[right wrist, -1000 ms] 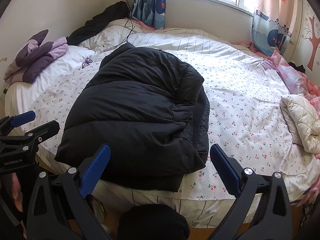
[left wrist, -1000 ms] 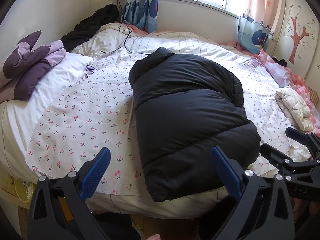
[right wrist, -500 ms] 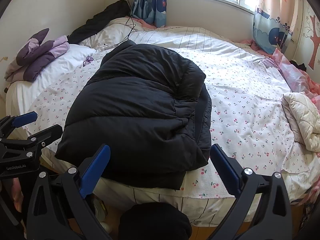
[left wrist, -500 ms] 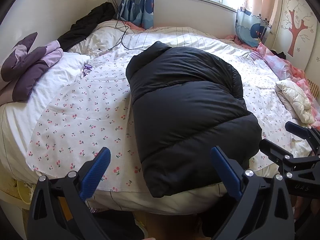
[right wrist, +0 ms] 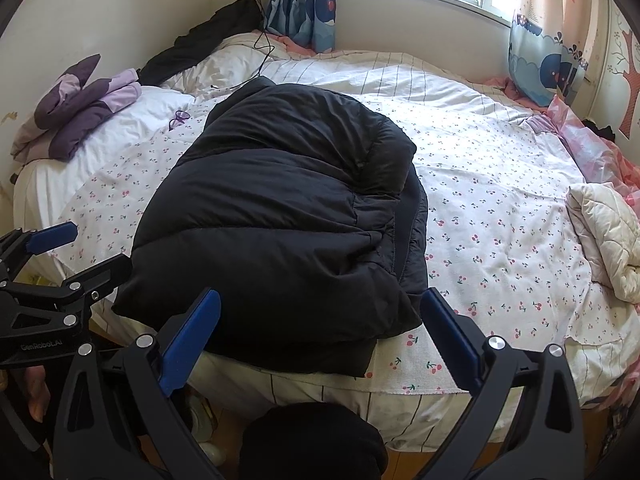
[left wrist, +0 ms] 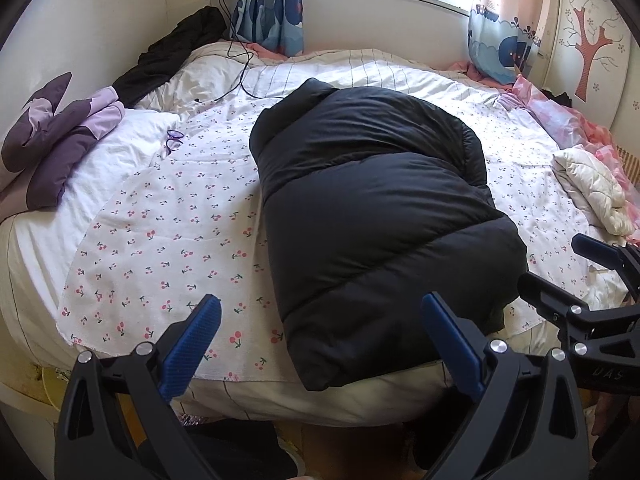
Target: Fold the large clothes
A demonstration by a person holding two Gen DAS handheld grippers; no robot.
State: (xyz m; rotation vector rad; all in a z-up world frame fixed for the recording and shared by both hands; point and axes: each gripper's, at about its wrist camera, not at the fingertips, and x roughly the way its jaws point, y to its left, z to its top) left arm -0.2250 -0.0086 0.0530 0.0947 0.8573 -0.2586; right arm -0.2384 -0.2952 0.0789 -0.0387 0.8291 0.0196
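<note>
One black puffer jacket (left wrist: pixel 372 216) lies folded into a thick bundle on the cherry-print sheet (left wrist: pixel 168 240) in front of you, its collar end toward the window and its lower hem hanging slightly over the near edge of the bed (right wrist: pixel 400 404). Your left gripper (left wrist: pixel 320 344) sits short of that edge with its blue-padded fingers (left wrist: pixel 192 344) spread wide and nothing between them; the jacket's hem shows through the gap but is not touched. Your right gripper (right wrist: pixel 320 340) is likewise spread apart and empty, held just off the jacket's near right corner. Each gripper shows at the side of the other's view. On the far left of the bed a purple garment (left wrist: pixel 56 140) lies bunched by the wall, with a dark coat (left wrist: pixel 168 56) behind it and purple glasses (left wrist: pixel 174 140) on the white bedding. A cream quilted garment (right wrist: pixel 608 232) sits at the bed's right side.
</note>
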